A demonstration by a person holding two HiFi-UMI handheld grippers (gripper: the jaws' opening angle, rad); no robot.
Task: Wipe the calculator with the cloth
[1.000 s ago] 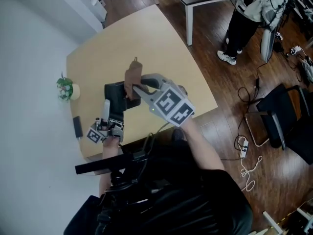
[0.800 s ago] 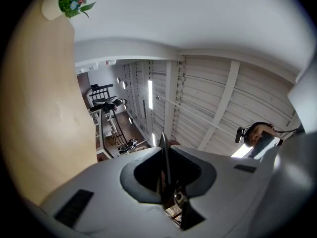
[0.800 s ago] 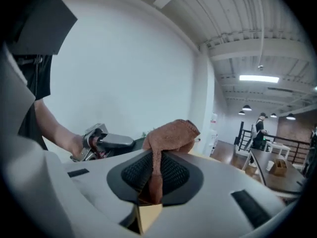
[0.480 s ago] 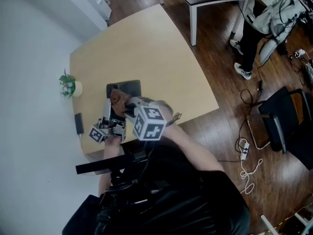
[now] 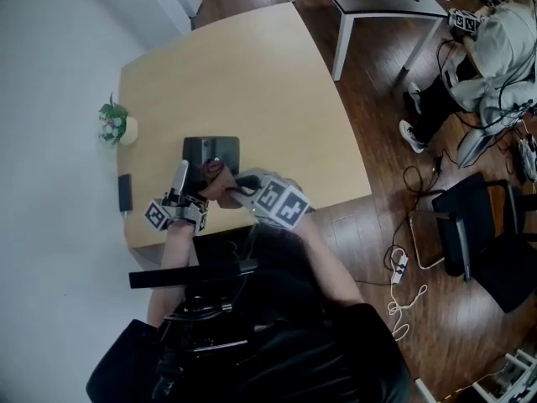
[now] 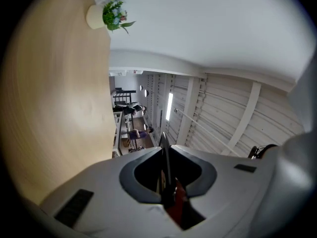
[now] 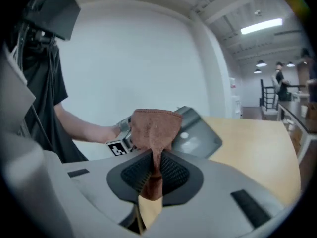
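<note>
1. Dark grey, flat, rectangular calculator (image 5: 211, 149) lies face up on the light wooden worktop (image 5: 252, 74), close to the edge nearest the person.
2. The brown fuzzy cloth (image 5: 216, 175) sits bunched over the calculator's near end. Whether it already touches the face is hard to tell.
3. Just on the person's side of the calculator, the right tongs (image 5: 231, 183) are clamped on the cloth's lower part.
4. By the calculator's near left corner, the left tongs (image 5: 179, 179) have their jaws together on nothing. Contact with the calculator cannot be made out.
5. The step in hand looks like bringing the cloth onto the calculator to begin wiping.
6. Next, the cloth likely needs pressing flat and sweeping across the face, with the left tongs steadying the body against sliding.
</note>
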